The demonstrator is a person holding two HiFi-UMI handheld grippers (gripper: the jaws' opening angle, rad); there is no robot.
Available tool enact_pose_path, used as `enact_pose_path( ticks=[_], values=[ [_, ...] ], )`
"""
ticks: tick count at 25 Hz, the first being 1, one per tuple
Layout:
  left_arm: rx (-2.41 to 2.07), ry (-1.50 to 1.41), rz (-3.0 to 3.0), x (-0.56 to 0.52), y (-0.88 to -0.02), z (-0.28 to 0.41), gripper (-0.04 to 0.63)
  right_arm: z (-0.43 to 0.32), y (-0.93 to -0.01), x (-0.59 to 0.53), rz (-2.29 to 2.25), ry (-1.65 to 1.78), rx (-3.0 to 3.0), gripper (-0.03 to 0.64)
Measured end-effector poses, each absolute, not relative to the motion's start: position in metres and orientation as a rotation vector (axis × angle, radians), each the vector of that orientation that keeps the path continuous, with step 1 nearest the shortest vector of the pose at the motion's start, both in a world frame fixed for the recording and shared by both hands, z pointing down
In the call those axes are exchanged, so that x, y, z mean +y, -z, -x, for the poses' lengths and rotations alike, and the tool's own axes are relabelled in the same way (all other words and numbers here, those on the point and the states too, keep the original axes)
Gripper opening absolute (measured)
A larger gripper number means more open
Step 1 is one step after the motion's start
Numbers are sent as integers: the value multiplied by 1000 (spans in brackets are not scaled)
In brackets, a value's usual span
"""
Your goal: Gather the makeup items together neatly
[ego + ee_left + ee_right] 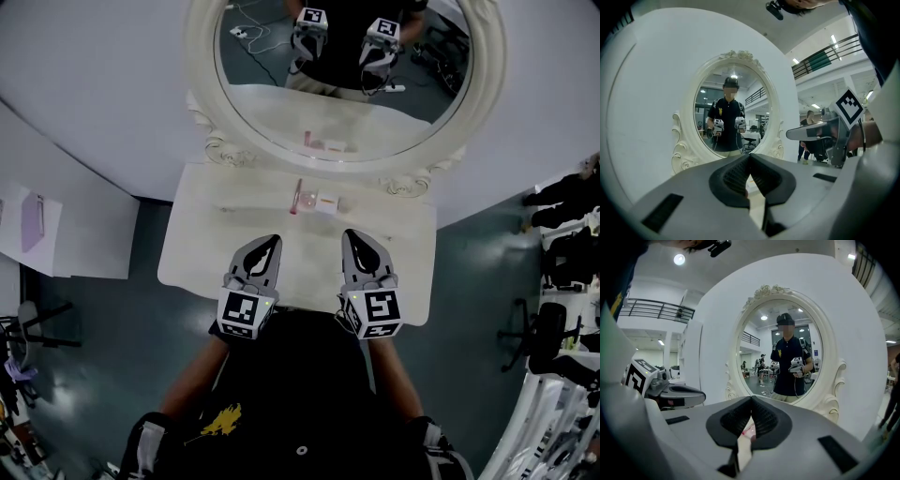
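Observation:
On the white vanity table (202, 244) lie a slim pink stick (296, 197) and, just to its right, a small white and pink box (327, 202), close under the mirror. My left gripper (274, 241) and right gripper (349, 234) hover side by side over the table's near half, both pointing at the items and well short of them. Both are shut with nothing between the jaws. In the left gripper view the jaws (750, 157) meet tip to tip. The right gripper view shows its jaws (751, 399) meeting the same way, with a bit of pink (748, 431) showing through the gap below.
An oval mirror (342, 70) in an ornate white frame stands at the table's back against a white panel and reflects the person and both grippers. A white sheet with a purple item (33, 223) lies at the left. Dark chairs (562, 234) stand on the floor at the right.

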State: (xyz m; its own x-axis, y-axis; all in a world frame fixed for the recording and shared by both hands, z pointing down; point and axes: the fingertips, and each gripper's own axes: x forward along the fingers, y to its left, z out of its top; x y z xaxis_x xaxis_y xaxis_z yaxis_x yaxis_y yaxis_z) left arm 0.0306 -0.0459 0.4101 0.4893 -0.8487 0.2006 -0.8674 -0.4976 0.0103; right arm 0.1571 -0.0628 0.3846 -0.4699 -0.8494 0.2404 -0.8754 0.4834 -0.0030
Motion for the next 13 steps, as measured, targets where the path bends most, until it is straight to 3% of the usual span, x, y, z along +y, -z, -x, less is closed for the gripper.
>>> enact_pose_path(
  ticks=[13],
  values=[
    [-1492,-289,-2630,-43,-415,-32,12,-159,-391,-62,-1494,-201,-2504,12]
  ],
)
